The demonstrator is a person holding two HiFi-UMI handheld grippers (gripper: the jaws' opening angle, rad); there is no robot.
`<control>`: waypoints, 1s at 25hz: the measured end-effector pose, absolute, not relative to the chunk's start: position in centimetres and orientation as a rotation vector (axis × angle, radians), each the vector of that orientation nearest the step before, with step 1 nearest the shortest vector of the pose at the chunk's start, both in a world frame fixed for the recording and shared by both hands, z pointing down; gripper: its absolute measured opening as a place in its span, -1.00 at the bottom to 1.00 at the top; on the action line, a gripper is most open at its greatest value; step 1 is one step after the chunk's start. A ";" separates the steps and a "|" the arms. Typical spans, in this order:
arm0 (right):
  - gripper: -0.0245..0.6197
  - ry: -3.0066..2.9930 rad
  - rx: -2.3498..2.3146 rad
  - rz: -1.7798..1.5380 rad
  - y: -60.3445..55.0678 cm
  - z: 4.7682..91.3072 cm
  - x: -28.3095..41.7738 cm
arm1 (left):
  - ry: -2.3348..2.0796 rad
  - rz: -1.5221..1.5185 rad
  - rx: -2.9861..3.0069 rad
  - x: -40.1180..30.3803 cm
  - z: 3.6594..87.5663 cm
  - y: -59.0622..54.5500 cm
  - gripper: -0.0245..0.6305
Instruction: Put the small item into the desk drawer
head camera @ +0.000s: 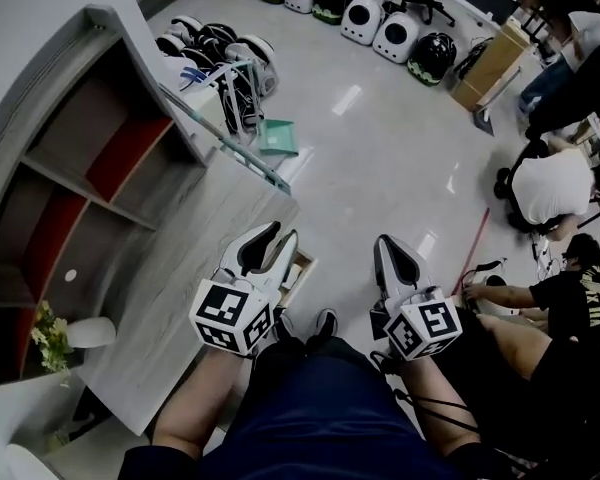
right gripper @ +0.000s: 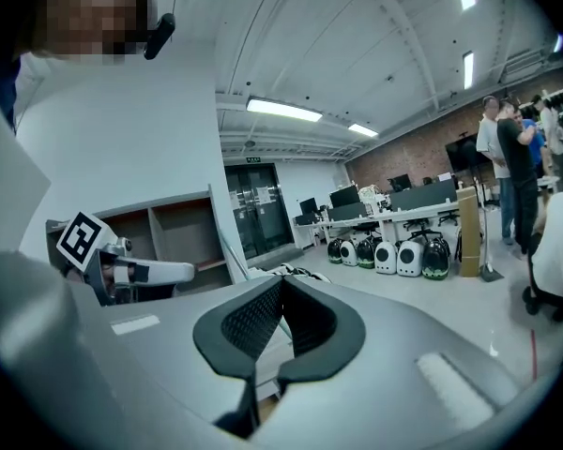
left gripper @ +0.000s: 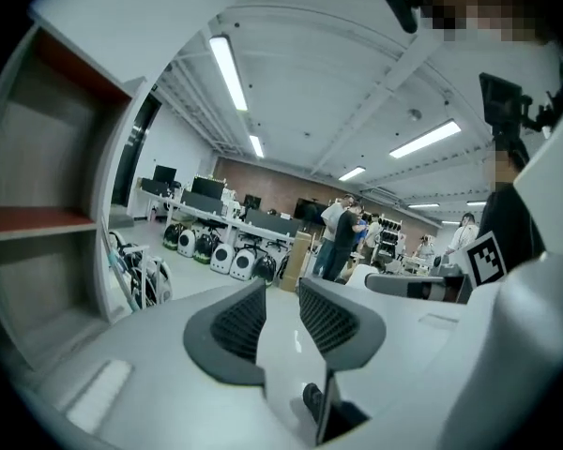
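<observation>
At the far left I see a grey shelf unit with red boards [head camera: 70,198] standing on the grey wood-grain table [head camera: 180,268]. My left gripper [head camera: 277,238] hangs off the table's right edge, its dark ribbed fingers [left gripper: 239,322] spread with only floor showing between them. Just under it, at that edge, sits what looks like the open light-wood desk drawer [head camera: 298,271]. My right gripper [head camera: 388,253] is further right, over the pale floor, apart from the table, its fingers [right gripper: 253,322] pressed together at the tips. I cannot make out the small item in any view.
</observation>
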State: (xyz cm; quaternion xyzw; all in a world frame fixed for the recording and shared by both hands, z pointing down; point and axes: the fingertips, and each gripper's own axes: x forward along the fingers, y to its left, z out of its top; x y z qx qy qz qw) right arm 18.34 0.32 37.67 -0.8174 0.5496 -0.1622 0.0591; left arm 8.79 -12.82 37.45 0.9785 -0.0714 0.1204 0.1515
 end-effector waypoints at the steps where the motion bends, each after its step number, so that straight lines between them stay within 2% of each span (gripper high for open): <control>1: -0.90 1.667 -2.475 -0.474 0.3 37.2 18.3 | -0.200 0.314 2.825 8.9 36.5 -12.7 -0.58; 4: -0.90 1.679 -2.475 -0.426 0.1 35.8 18.2 | -0.187 0.235 2.874 9.2 34.0 -12.1 -0.60; 7: -0.90 1.681 -2.469 -0.374 0.3 34.4 18.1 | -0.181 0.154 2.914 9.2 32.0 -11.3 -0.87; 8: -0.90 1.687 -2.472 -0.357 0.4 33.9 18.0 | -0.179 0.131 2.924 9.2 31.4 -11.1 -0.90; 25: -0.90 1.701 -2.522 -0.158 2.3 29.6 17.8 | -0.153 0.044 3.009 10.1 29.1 -8.9 -0.92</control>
